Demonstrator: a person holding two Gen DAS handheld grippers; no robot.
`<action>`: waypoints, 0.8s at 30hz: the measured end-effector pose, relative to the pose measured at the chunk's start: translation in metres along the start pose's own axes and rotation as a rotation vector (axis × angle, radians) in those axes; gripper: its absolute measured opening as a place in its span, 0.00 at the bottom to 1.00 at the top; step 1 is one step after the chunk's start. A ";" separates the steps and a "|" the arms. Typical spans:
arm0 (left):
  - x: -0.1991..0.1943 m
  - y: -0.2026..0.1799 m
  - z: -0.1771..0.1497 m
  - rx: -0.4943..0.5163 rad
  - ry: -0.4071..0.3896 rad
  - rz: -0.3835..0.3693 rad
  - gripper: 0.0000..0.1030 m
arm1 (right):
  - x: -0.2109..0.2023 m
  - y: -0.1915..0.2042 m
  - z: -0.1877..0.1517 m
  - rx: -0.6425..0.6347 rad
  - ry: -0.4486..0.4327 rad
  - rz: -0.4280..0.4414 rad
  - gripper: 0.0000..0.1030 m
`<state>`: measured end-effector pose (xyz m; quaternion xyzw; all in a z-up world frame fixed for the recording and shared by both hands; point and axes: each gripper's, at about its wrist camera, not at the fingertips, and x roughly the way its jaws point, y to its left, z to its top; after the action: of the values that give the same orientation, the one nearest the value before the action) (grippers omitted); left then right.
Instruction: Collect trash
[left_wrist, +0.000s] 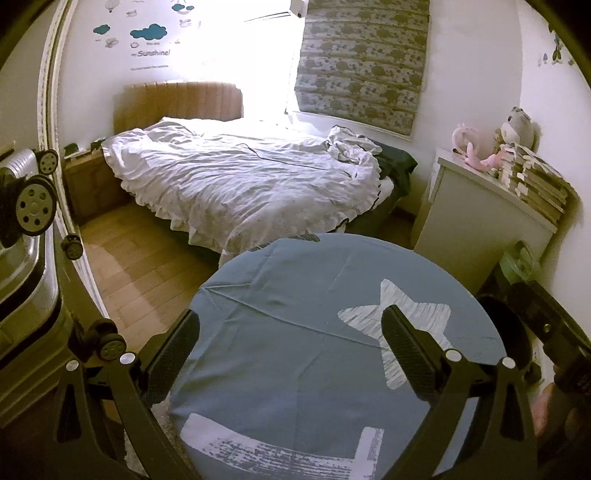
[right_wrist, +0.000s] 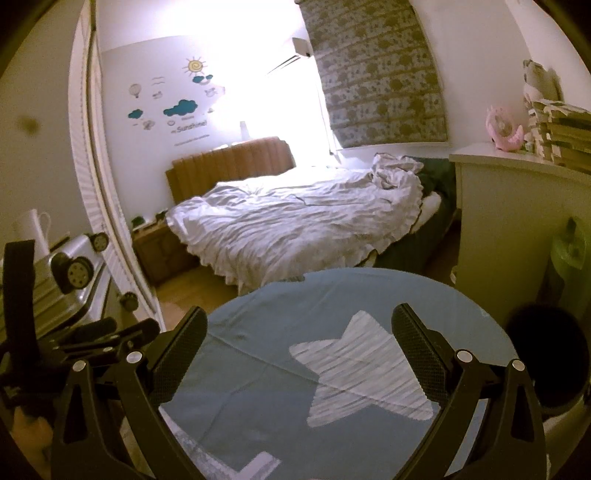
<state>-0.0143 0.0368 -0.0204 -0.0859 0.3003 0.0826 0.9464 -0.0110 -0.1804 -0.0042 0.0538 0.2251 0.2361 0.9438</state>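
My left gripper (left_wrist: 291, 325) is open and empty, held above a round table (left_wrist: 280, 295) covered with a blue cloth with a white star. My right gripper (right_wrist: 301, 323) is open and empty over the same table (right_wrist: 332, 291). No trash shows on the table in either view. A dark round bin (right_wrist: 546, 354) stands right of the table, and it also shows in the left wrist view (left_wrist: 506, 332). A green-lined bin (right_wrist: 569, 251) stands by the dresser. The right gripper's body (left_wrist: 554, 321) shows at the right edge of the left wrist view, and the left gripper's body (right_wrist: 74, 339) at the left of the right wrist view.
An unmade bed (left_wrist: 240, 177) with a white duvet fills the room beyond the table. A white dresser (left_wrist: 480, 206) with stacked books and toys stands at the right. A silver suitcase (left_wrist: 22, 258) stands at the left. Wood floor (left_wrist: 140, 266) lies between.
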 end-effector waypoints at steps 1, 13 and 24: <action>0.000 -0.001 0.000 0.001 0.000 0.000 0.95 | 0.000 0.001 0.000 -0.001 -0.001 0.000 0.95; -0.001 -0.007 -0.004 0.013 0.003 -0.003 0.95 | -0.002 0.000 -0.006 0.009 0.005 0.003 0.95; 0.001 -0.008 -0.004 0.025 0.010 -0.013 0.95 | -0.001 0.002 -0.008 0.018 0.011 0.000 0.95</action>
<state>-0.0139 0.0278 -0.0237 -0.0763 0.3057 0.0720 0.9463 -0.0160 -0.1793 -0.0108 0.0609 0.2324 0.2344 0.9420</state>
